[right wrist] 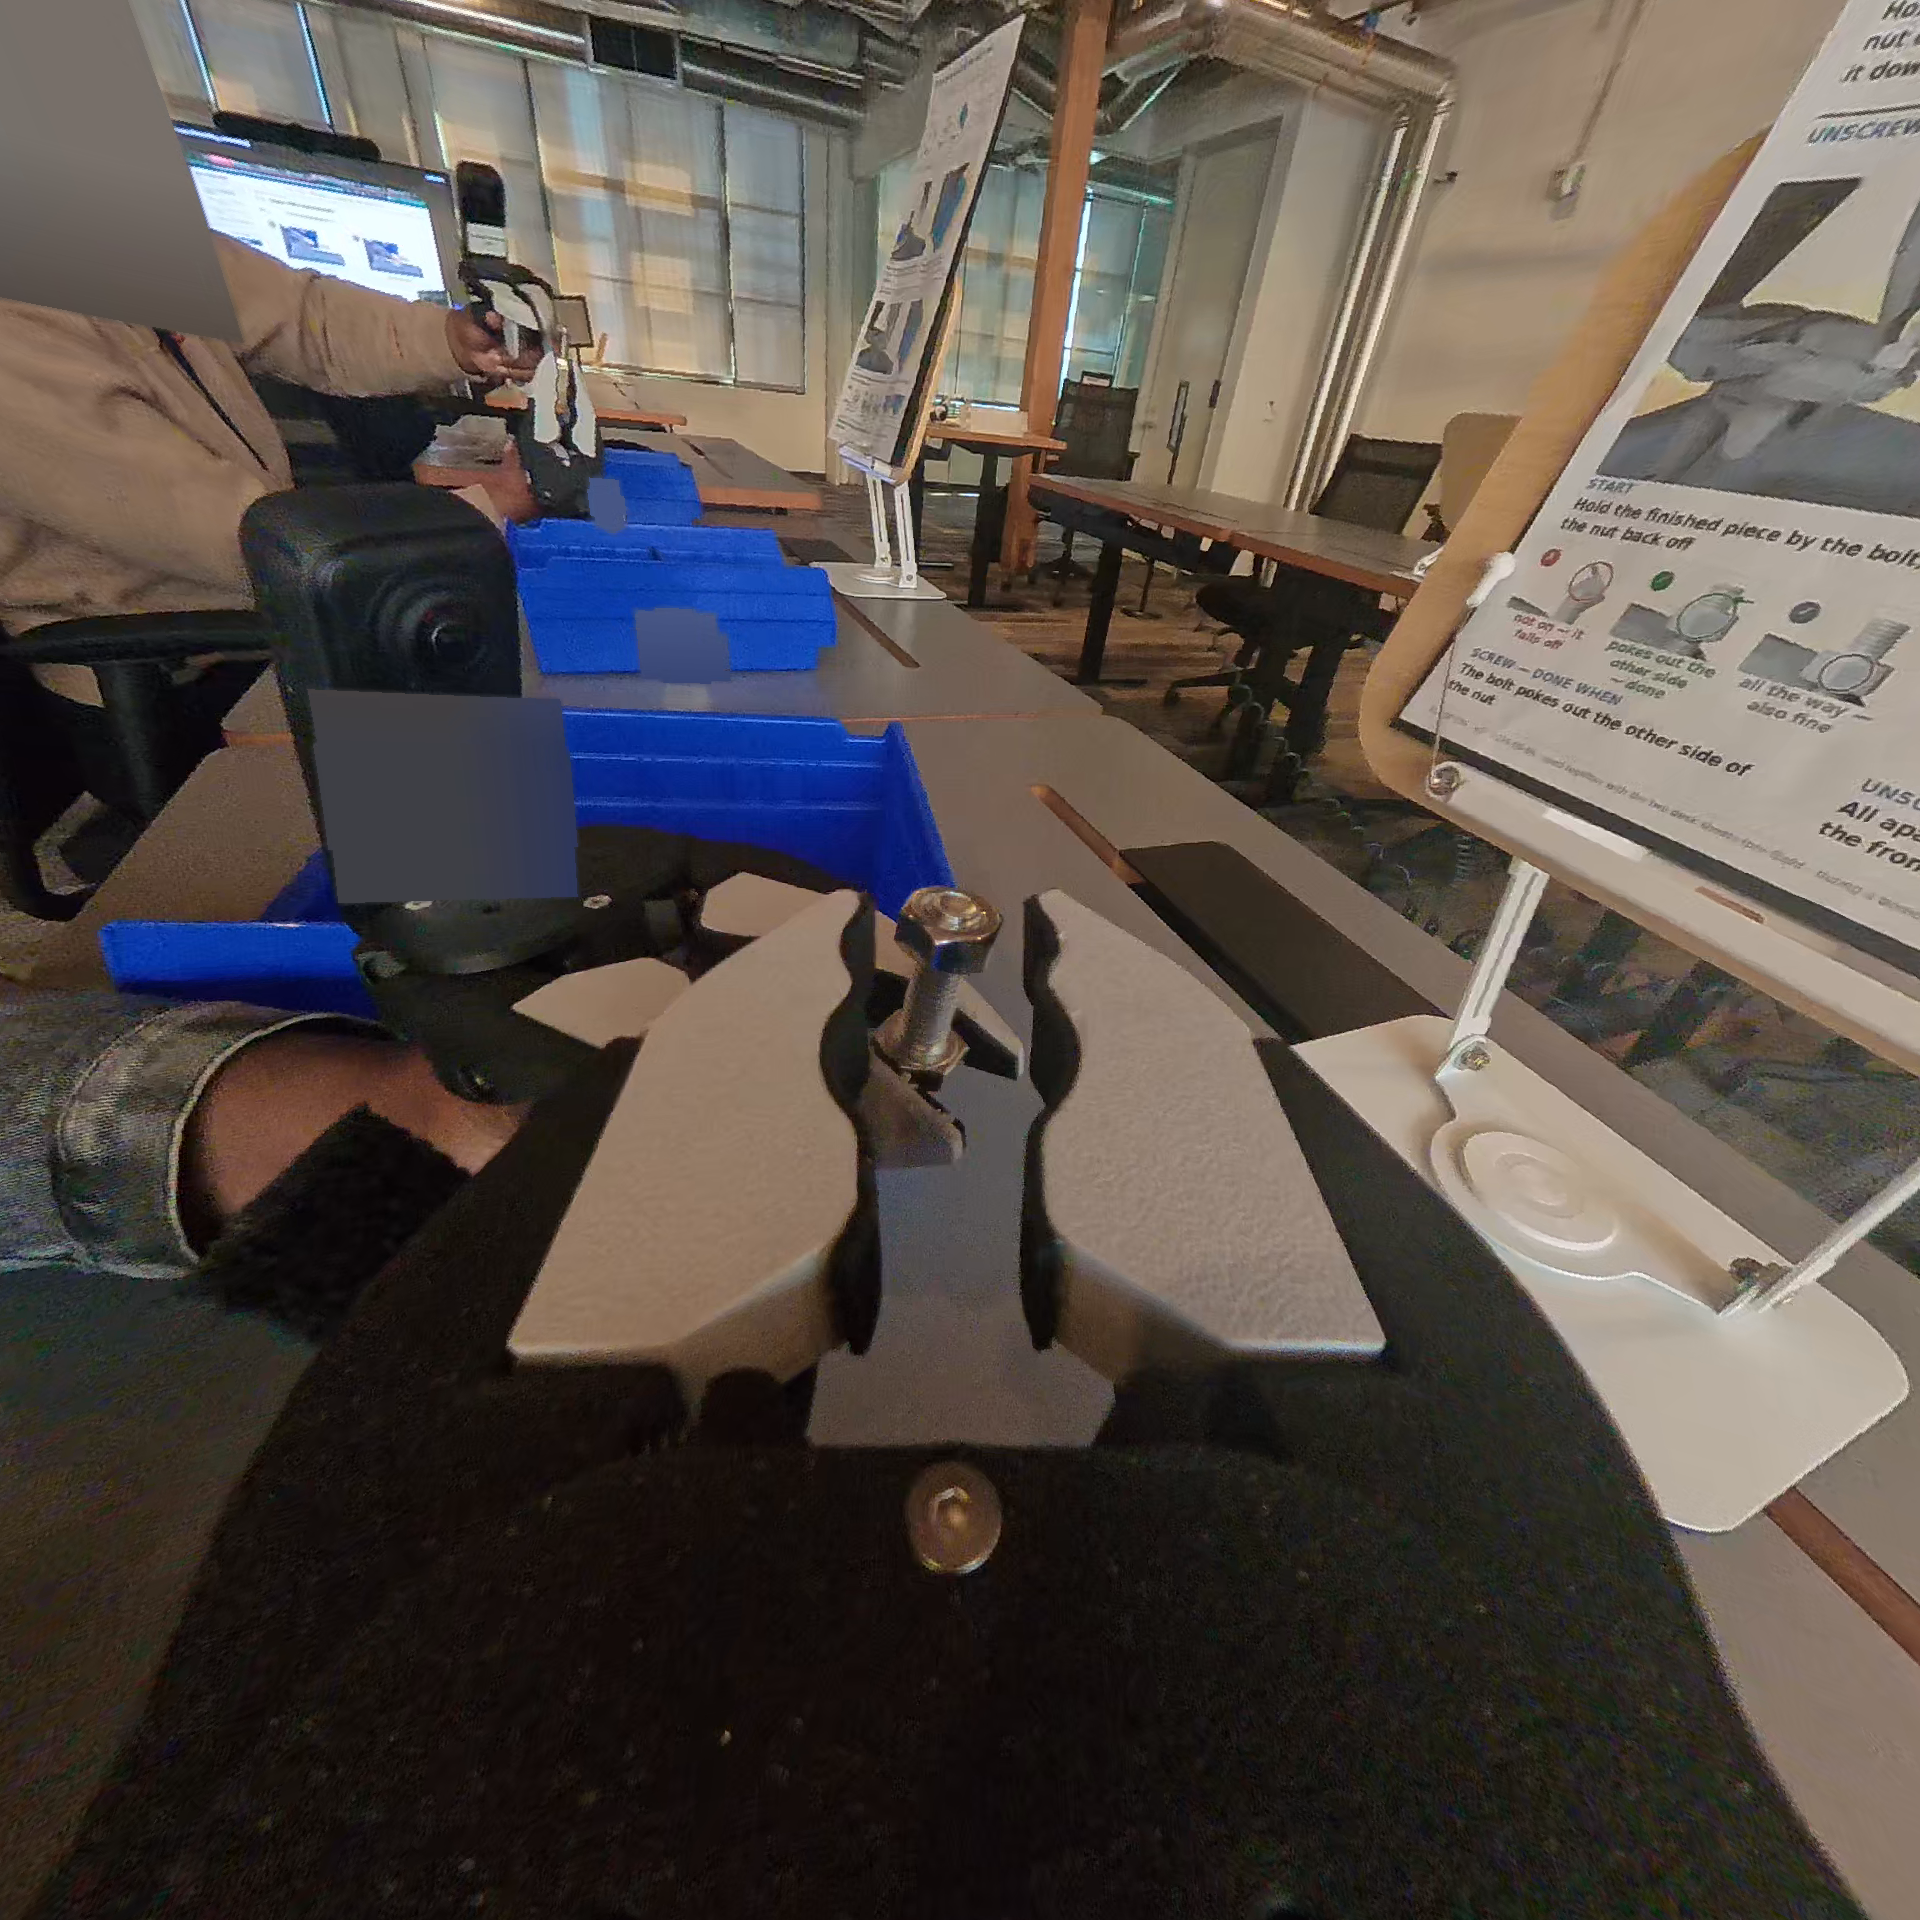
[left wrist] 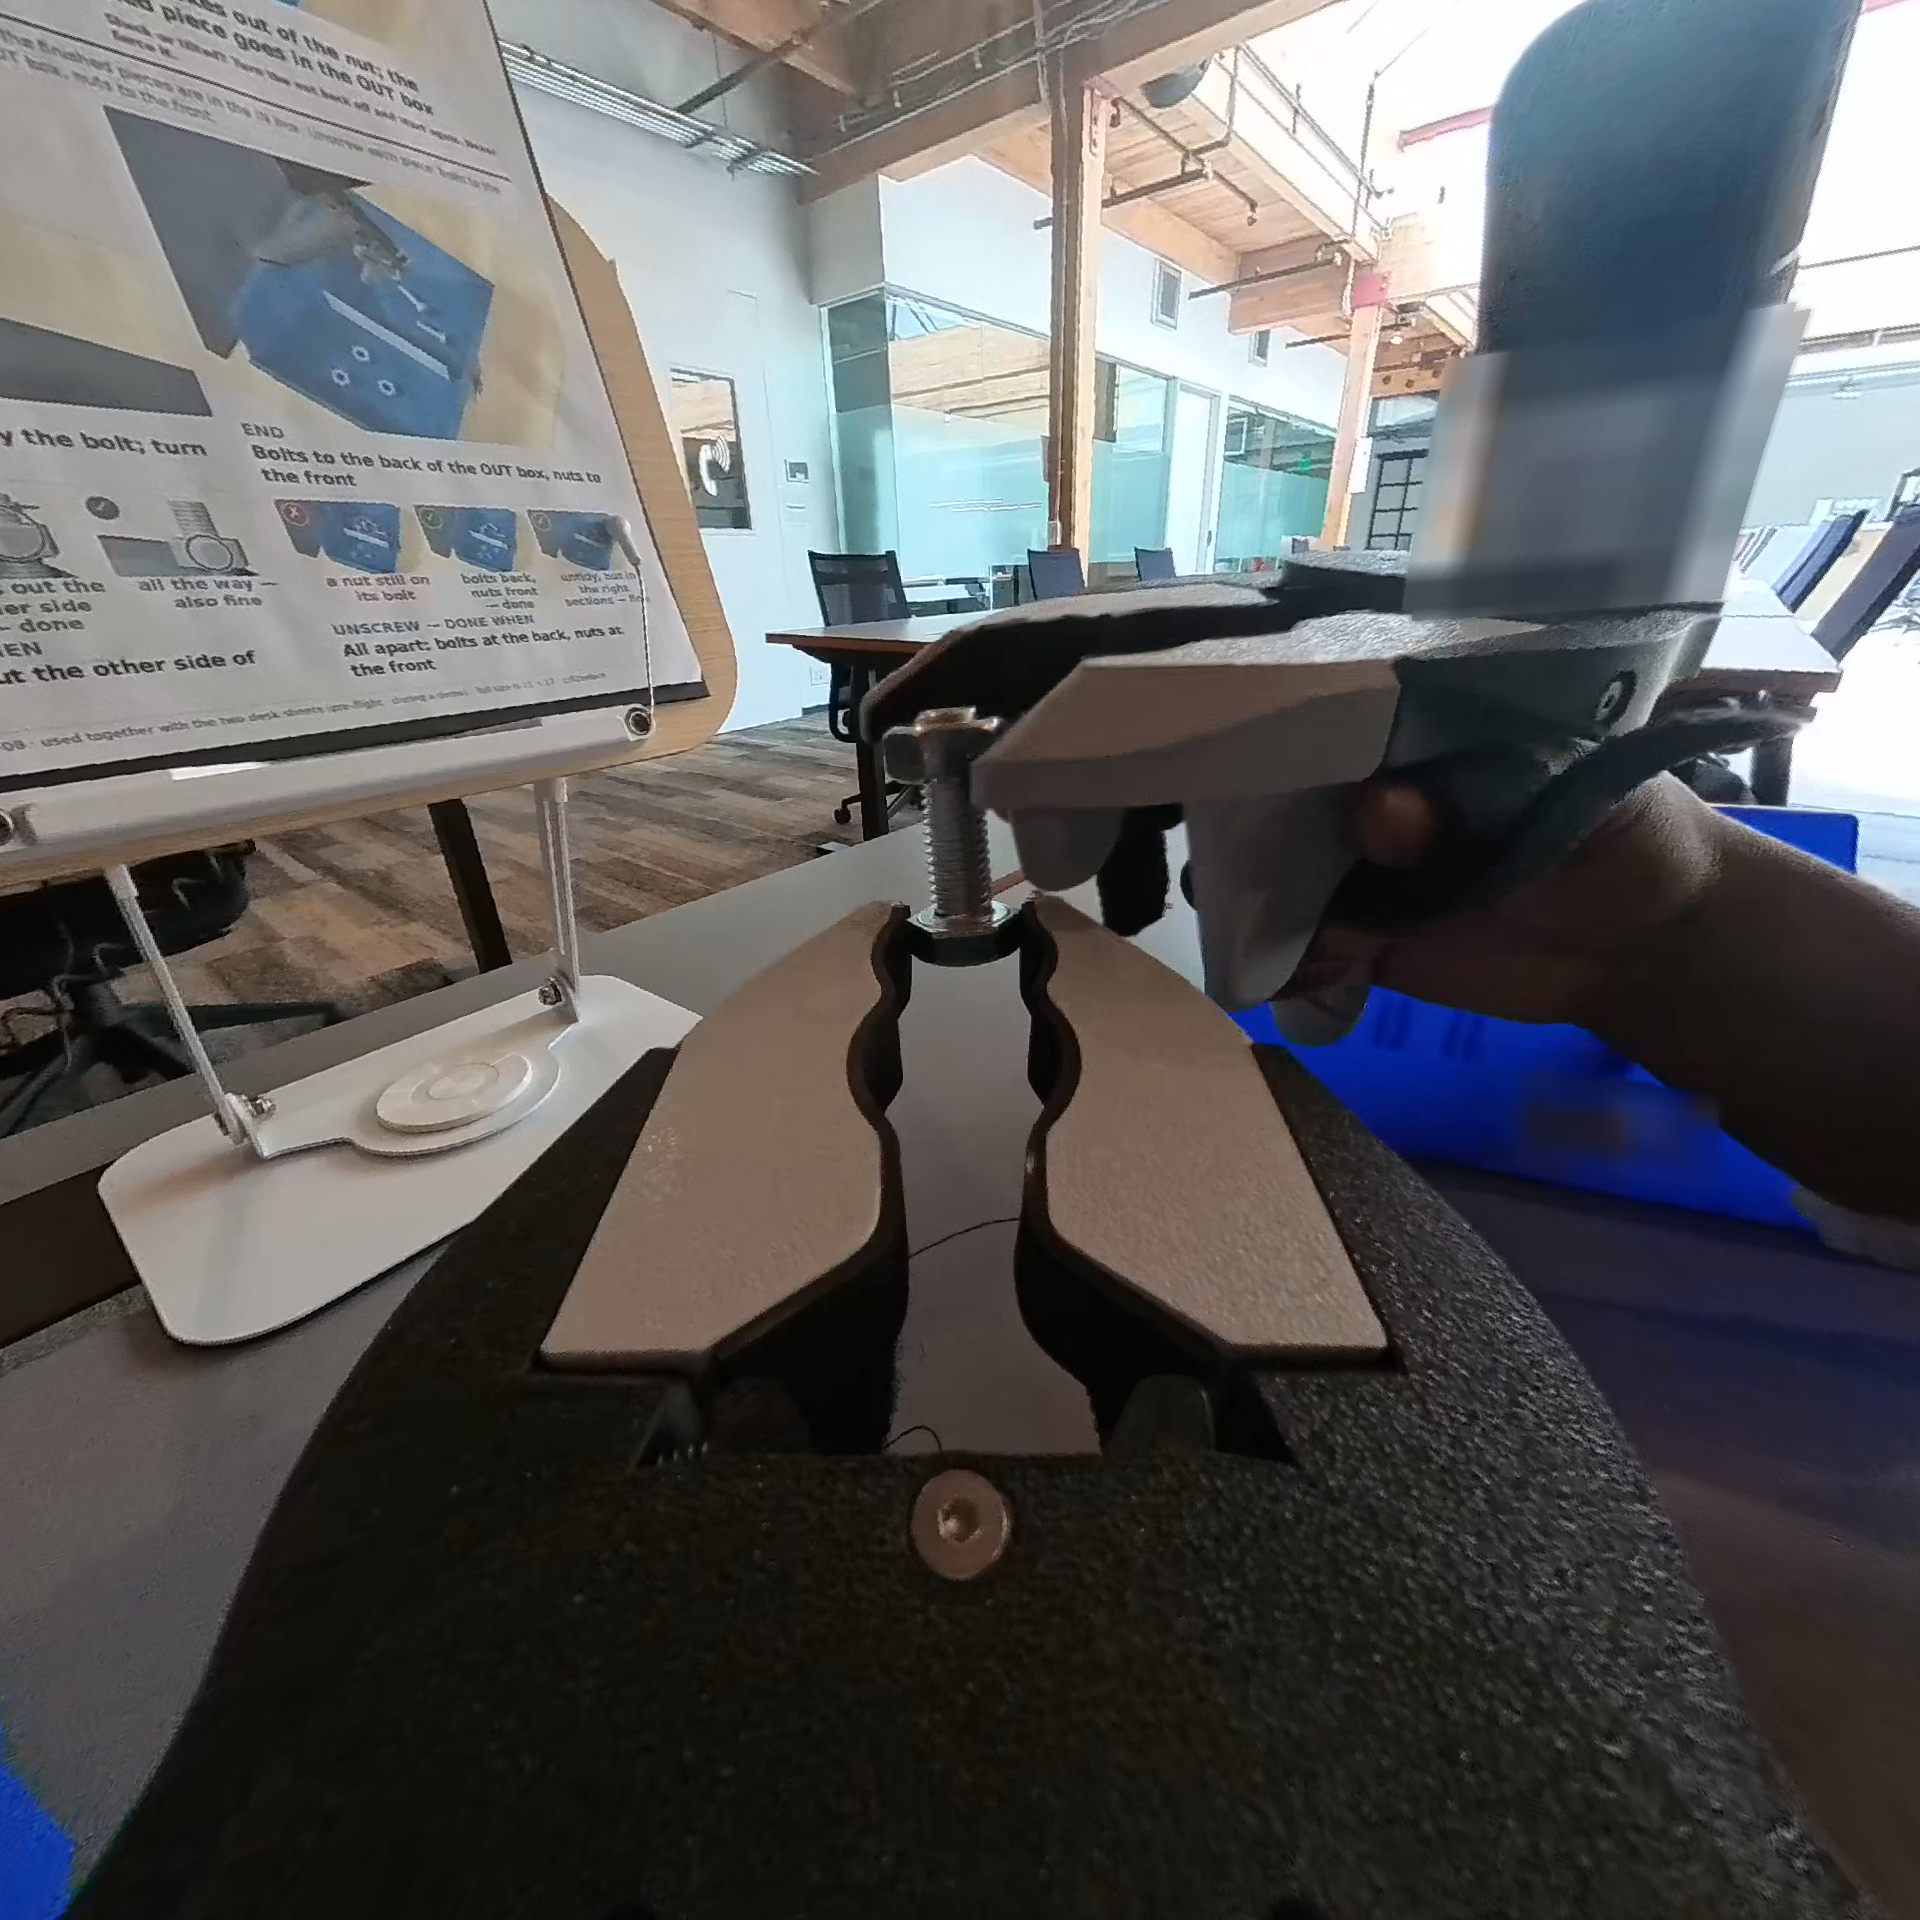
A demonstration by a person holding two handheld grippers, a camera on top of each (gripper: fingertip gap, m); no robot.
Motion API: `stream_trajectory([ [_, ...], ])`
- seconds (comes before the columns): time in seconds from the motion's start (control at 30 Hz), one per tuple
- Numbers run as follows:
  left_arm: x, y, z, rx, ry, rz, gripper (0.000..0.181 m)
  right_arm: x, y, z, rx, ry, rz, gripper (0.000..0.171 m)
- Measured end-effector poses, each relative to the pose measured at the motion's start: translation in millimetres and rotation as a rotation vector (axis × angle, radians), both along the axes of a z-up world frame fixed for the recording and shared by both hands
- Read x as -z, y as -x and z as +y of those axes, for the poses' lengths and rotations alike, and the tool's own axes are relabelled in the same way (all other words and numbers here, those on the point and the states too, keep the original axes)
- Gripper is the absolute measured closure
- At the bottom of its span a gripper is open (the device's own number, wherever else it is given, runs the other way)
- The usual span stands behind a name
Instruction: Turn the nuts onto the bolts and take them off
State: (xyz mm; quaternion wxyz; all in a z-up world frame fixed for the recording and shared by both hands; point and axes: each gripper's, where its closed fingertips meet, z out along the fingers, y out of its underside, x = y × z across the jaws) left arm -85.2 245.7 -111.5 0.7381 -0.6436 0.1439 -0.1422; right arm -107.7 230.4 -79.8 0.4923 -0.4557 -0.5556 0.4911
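A silver bolt (left wrist: pixel 951 831) stands upright with its hex head on top and a nut (left wrist: pixel 961 940) threaded on its lower end. My left gripper (left wrist: pixel 961 925) is shut on the nut at its fingertips, above the dark table. My right gripper (left wrist: pixel 930 743) comes in from the right, level with the bolt head, one finger on each side of it. In the right wrist view the bolt head (right wrist: pixel 945 920) sits between the tips of my right gripper (right wrist: pixel 948 914) with a small gap on each side. The nut (right wrist: pixel 920 1051) shows below, in my left gripper (right wrist: pixel 935 1081).
A white stand (left wrist: pixel 343 1122) with an instruction sheet stands left of the bolt; it also shows in the right wrist view (right wrist: pixel 1558 1195). Blue bins (right wrist: pixel 748 790) sit behind my left gripper, and one (left wrist: pixel 1558 1101) under my right hand. A black mat (right wrist: pixel 1268 935) lies on the table. Another person (right wrist: pixel 125 447) works with grippers further along the table. The tips of both grippers are at nearly the same place.
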Motion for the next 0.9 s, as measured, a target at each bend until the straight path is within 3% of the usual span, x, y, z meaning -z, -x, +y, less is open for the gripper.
stream_trajectory([
  [0.17,-3,3,-2,-0.006,-0.007,-0.008,0.161,-2,-9,8,0.011,-0.004,0.014,0.152],
  [0.2,-3,4,-2,-0.01,-0.007,-0.014,0.161,-3,-12,14,0.033,0.0,0.018,0.167],
  [0.23,-4,6,-2,-0.008,-0.012,-0.018,0.162,-4,-15,19,0.056,-0.004,0.033,0.171],
  [0.33,-5,6,-2,-0.007,-0.014,-0.021,0.161,-9,-18,19,0.042,0.008,0.061,0.171],
  [0.53,-3,2,-1,0.007,-0.014,-0.02,0.162,-7,-7,2,-0.014,0.014,0.032,0.149],
  [0.7,-8,-2,-6,0.025,-0.035,-0.028,0.162,-6,-9,3,-0.017,-0.005,0.026,0.152],
  [0.77,-10,1,-7,0.024,-0.044,-0.041,0.162,-6,-15,11,0.006,-0.008,0.026,0.171],
  [0.9,-14,2,-9,0.028,-0.056,-0.039,0.162,-14,-24,17,0.013,0.024,0.069,0.168],
])
